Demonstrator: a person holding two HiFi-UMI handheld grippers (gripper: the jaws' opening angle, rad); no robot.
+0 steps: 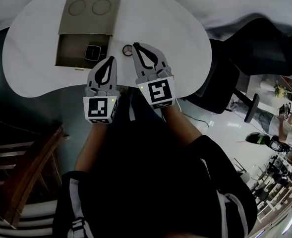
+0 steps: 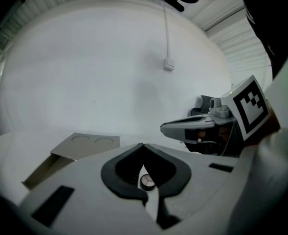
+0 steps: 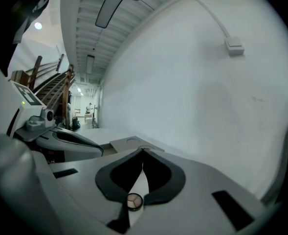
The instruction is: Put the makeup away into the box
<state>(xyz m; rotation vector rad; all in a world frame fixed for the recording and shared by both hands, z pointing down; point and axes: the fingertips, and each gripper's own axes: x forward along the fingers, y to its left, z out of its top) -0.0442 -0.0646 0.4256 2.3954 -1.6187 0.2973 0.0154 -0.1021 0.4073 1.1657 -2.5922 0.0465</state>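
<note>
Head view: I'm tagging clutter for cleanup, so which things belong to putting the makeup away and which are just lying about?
Job: box; black compact inside it; round compact on the table; left claw and right claw, both shut, empty.
Lying about: black chair; wooden furniture.

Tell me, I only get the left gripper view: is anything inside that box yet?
Observer: Yes. The head view shows a dark compact lying in the open box.
Operator: What's left out?
Observer: One round compact lies on the table, close beside the tip of the right gripper.
Operator: Is that gripper holding it?
Observer: No. The right gripper view shows its jaws together and empty, with the round compact on the table below them.
</note>
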